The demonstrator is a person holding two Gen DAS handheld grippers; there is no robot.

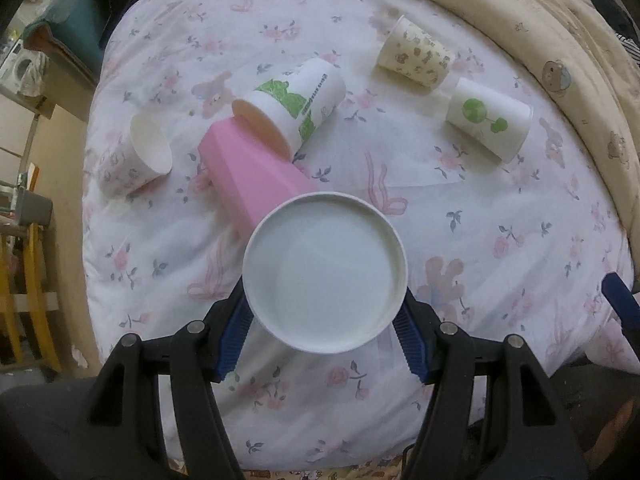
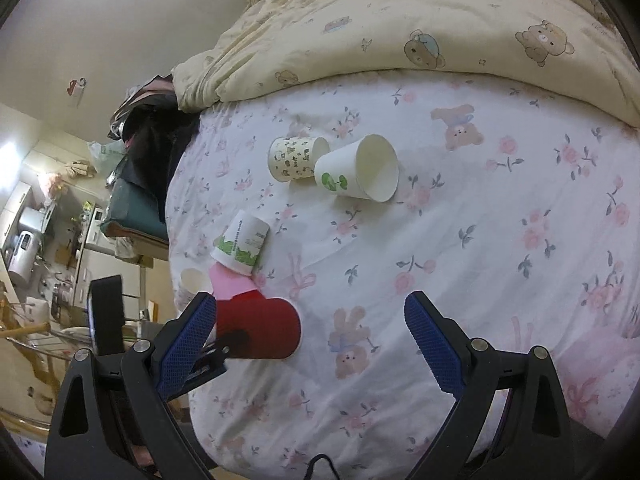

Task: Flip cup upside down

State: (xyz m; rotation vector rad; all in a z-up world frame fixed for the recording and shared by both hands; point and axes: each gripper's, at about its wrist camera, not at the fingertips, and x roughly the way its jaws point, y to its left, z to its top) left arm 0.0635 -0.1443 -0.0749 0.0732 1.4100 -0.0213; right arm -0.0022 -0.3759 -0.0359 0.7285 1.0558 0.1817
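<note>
My left gripper is shut on a paper cup whose white round bottom faces the camera. In the right wrist view the same cup shows as a red cup lying sideways in the left gripper above the bed's left edge. My right gripper is open and empty above the flowered sheet. A pink cup lies on its side just beyond the held cup.
Several paper cups lie on their sides on the sheet: a green-leaf cup, a floral cup, a bear-print cup and a green-dot cup. A cream bear-print duvet is bunched at the back. The bed's edge drops off at the left.
</note>
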